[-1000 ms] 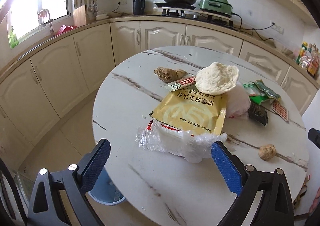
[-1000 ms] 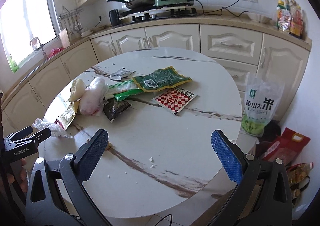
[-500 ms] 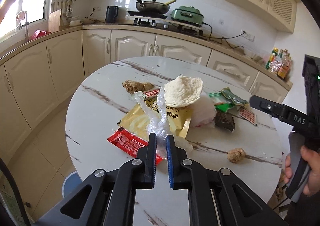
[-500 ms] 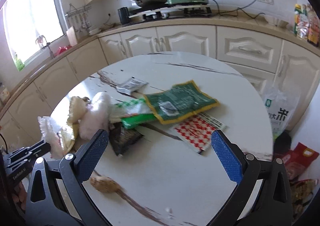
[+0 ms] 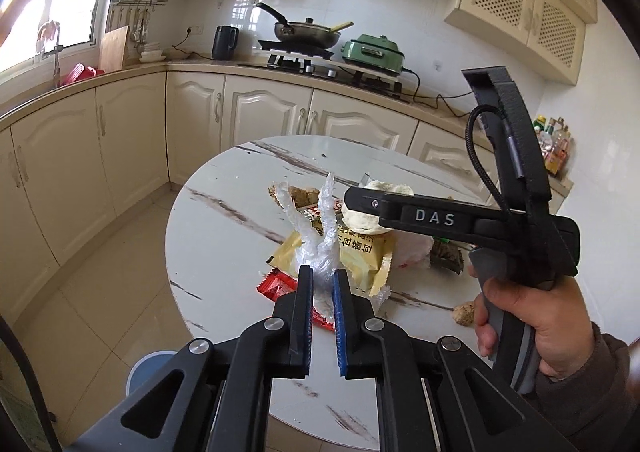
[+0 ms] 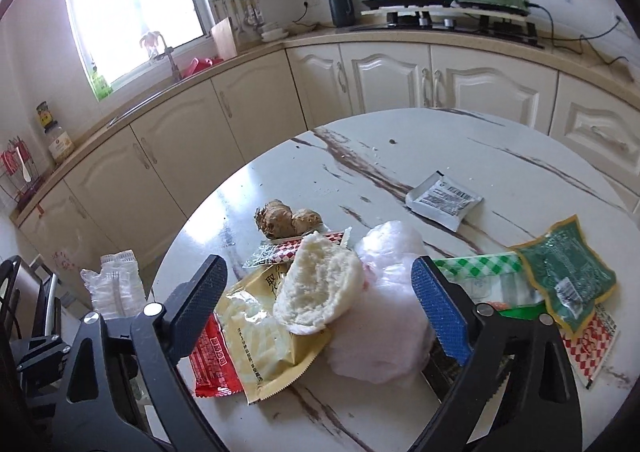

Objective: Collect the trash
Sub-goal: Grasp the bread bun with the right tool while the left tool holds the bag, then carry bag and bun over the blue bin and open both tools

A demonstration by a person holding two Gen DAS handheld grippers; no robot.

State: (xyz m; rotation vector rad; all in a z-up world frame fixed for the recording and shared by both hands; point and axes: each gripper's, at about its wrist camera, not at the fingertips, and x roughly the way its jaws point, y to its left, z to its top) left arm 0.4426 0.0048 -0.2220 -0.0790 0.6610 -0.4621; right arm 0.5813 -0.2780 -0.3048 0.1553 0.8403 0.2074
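Left tool (image 5: 322, 284) clenched on clear plastic wrapper (image 5: 320, 228) lifted off worktop (image 5: 224, 220) edge, right tool (image 6: 320, 288) unclenched, its jaws just narrowing, bun (image 6: 320, 288) between them untouched.

glossy marble-look table (image 6: 500, 156), crinkly clear plastic wrapper (image 5: 320, 228)

Round table (image 6: 500, 156) in the middle of the right wrist view, cabinets curving behind it. On the table, left of centre: ginger root (image 6: 286, 218), with a small sachet (image 6: 296, 250) just before it. Below that, half bun (image 6: 320, 288) resting on a large packet (image 6: 260, 336); flat wrapper (image 6: 210, 356) at the packet's lower left, partly under it. Crumpled bag (image 6: 384, 316) touching the bun's right side. Lone sachet (image 6: 442, 200) farther back, right of centre. Overlapping packets (image 6: 564, 276) at the right edge. Clear wrapper (image 5: 316, 228) upright at centre of the left wrist view, off the tabletop, before the pile.
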